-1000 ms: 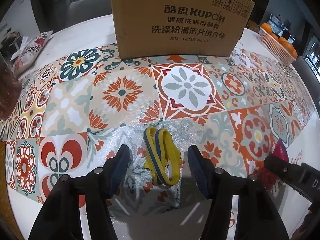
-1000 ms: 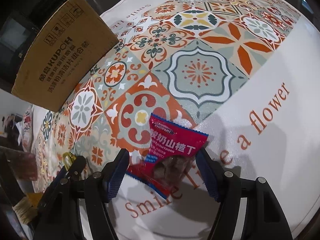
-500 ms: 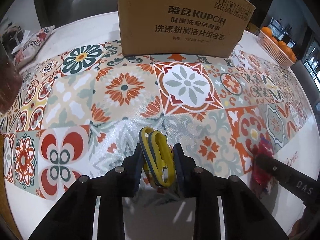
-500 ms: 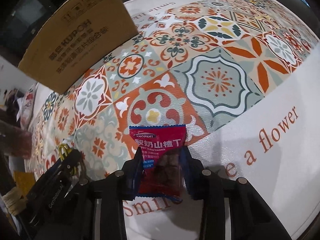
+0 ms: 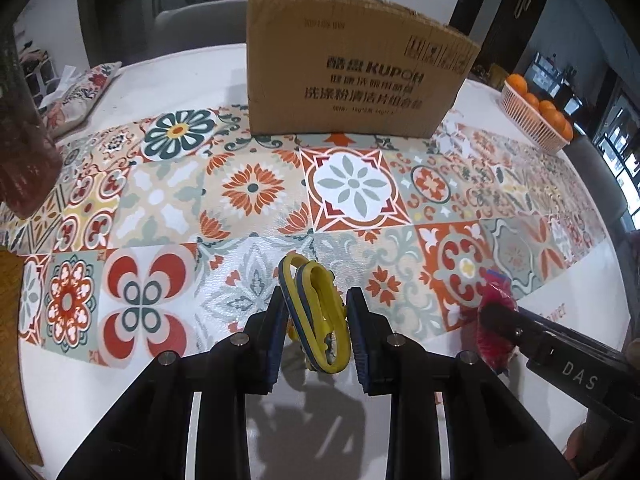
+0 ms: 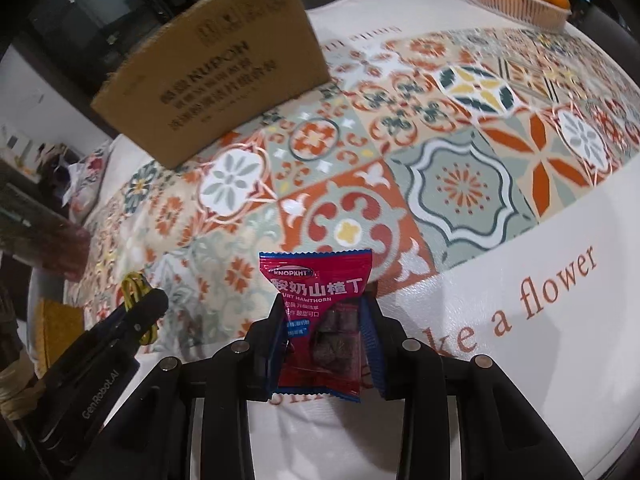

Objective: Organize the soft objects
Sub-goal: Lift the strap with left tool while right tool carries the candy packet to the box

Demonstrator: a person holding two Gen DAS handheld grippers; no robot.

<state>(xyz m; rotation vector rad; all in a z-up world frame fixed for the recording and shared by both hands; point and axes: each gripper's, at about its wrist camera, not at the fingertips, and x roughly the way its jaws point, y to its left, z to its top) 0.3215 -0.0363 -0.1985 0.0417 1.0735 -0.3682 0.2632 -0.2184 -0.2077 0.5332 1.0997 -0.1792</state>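
Left wrist view: left gripper (image 5: 316,320) pinches yellow band (image 5: 316,312) at 6 o'clock; right gripper (image 6: 323,336) pinches red packet (image 6: 320,320). Box (image 5: 352,76) at 12 o'clock. Judgement: lift both clear of cloth (image 5: 160,200), keep squeeze light, release over box opening.

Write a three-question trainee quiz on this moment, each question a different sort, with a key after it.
1. True or false: the left gripper is shut on the yellow and blue bands.
2. Multiple choice: what does the right gripper hold? A) an orange B) the red snack packet C) a tissue
3. Fill in: the cardboard box stands on the patterned ____, and beyond it to the right sits a basket of oranges.

Key: 1 true; 2 B; 3 tablecloth.
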